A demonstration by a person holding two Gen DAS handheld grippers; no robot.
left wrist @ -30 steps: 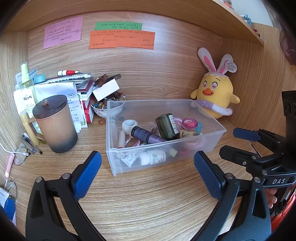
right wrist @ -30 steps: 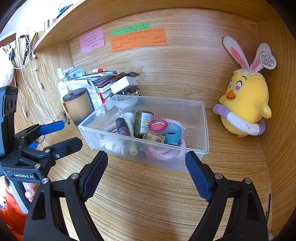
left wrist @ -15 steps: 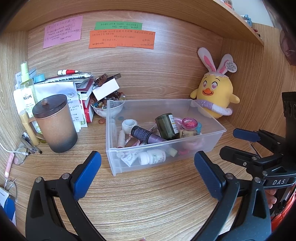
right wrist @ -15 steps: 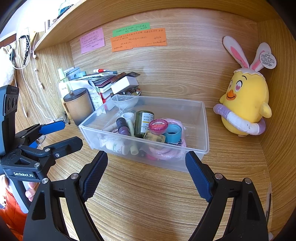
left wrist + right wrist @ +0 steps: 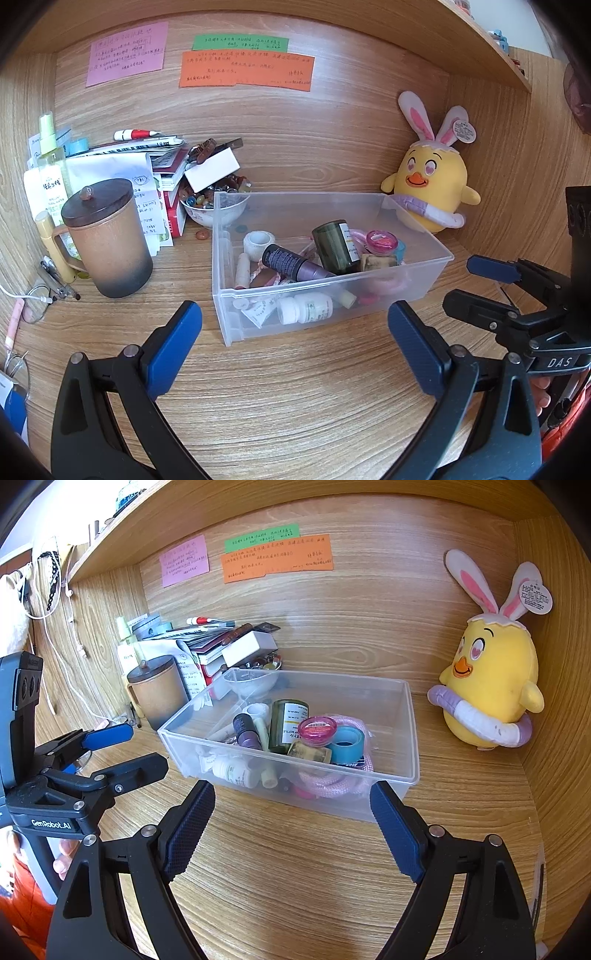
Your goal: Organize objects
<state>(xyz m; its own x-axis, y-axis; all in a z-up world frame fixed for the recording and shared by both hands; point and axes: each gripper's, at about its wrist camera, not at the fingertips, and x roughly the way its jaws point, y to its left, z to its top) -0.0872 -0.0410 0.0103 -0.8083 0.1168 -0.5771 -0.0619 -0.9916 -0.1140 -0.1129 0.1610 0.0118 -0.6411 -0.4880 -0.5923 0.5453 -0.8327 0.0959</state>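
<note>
Clear plastic bin [image 5: 424,240] of small items just beyond both wide-spread, empty hand-held grippers, left [image 5: 295,343] and right [image 5: 291,823].

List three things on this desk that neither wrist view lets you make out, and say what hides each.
1. Writing on the notes: too small in both views.
2. Bowl contents: half behind the bin wall, left view.
3. Items under the pink rope: blurred by the bin's wall, right view.

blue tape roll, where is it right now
In the right wrist view the blue tape roll lies inside the clear bin, right of the pink jar and on the pink rope.
</note>
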